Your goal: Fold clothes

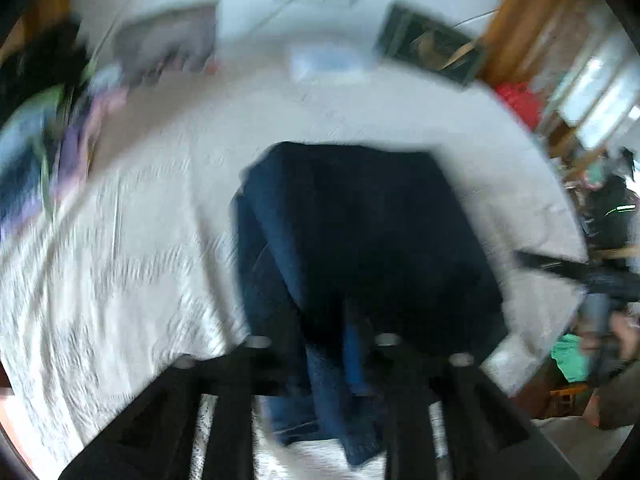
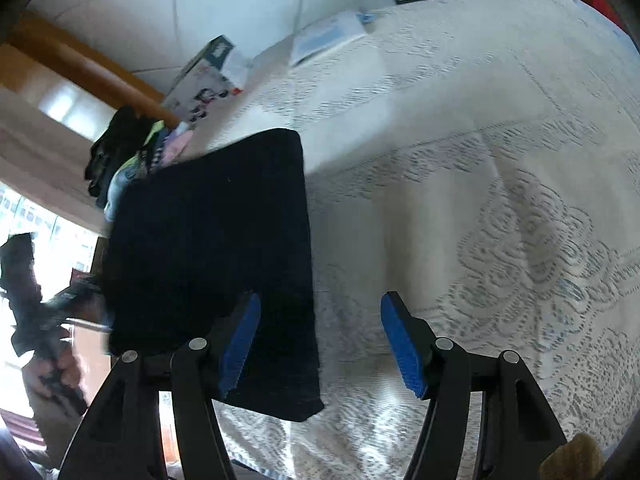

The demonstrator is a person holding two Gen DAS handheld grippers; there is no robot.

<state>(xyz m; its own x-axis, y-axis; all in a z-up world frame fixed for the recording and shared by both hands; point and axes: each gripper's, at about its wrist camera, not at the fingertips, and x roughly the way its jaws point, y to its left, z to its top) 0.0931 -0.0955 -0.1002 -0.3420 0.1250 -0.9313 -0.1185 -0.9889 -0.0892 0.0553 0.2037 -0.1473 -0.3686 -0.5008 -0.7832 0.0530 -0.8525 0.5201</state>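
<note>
A dark navy garment [image 1: 360, 232], folded into a rough rectangle, is on a white lace-covered bed [image 1: 120, 240]. My left gripper [image 1: 324, 364] is shut on the near edge of the garment, where blue cloth bunches between the jaws. The view is blurred by motion. In the right wrist view the same garment [image 2: 212, 240] hangs at the left, lifted off the bed cover [image 2: 480, 200]. My right gripper [image 2: 320, 344] is open and empty, its blue pads [image 2: 400, 348] wide apart, just right of the garment's near edge.
A pile of coloured clothes [image 1: 44, 152] [image 2: 136, 156] lies at the bed's far left. A printed box [image 2: 200, 88], a white-blue packet [image 2: 328, 36] and a dark framed picture [image 1: 432, 48] lie near the wall. The right gripper's handle shows in the left view [image 1: 600, 280].
</note>
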